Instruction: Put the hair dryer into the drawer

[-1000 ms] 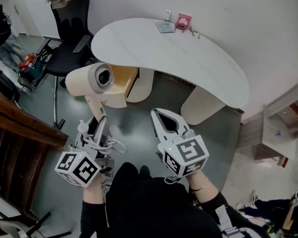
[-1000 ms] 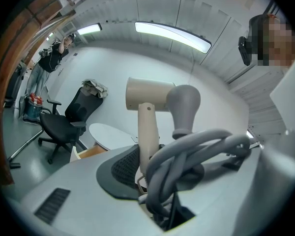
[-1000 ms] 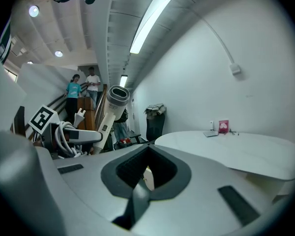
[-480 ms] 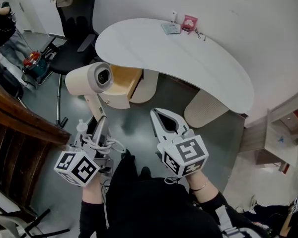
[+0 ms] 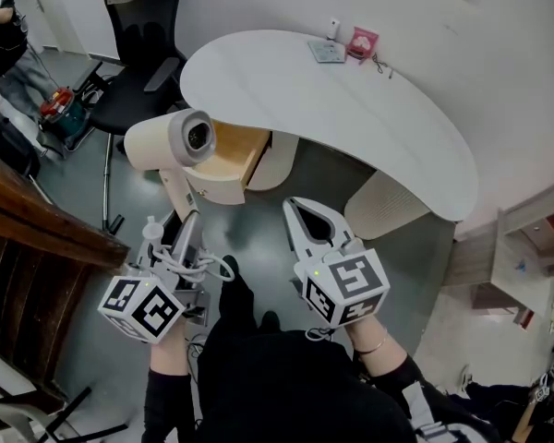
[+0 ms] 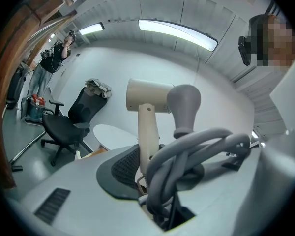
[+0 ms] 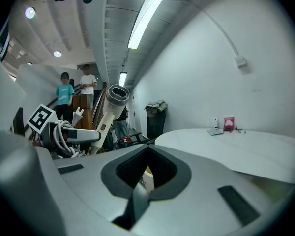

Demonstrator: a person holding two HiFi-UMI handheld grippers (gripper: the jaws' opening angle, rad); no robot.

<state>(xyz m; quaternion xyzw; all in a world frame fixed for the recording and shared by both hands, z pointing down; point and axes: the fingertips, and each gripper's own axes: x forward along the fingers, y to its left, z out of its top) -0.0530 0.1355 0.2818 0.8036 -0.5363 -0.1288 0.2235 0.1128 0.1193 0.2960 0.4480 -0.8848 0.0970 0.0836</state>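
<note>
Clamping hair dryer by its handle in left gripper jaws, spread partway around it, with bundled cord looped at the same jaws. Holding dryer upright in the air, barrel just in front of the open drawer under white counter, not inside. With right gripper: jaws together at the tips, empty. Beside the drawer: 1 ribbed pedestal on its right, black office chair on its left.

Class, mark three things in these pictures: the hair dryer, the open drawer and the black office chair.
hair dryer [image 5: 157, 144]: head view, on its cream barrel.
drawer [image 5: 236, 149]: head view, on its wooden inside.
office chair [image 5: 129, 101]: head view, on its seat.
</note>
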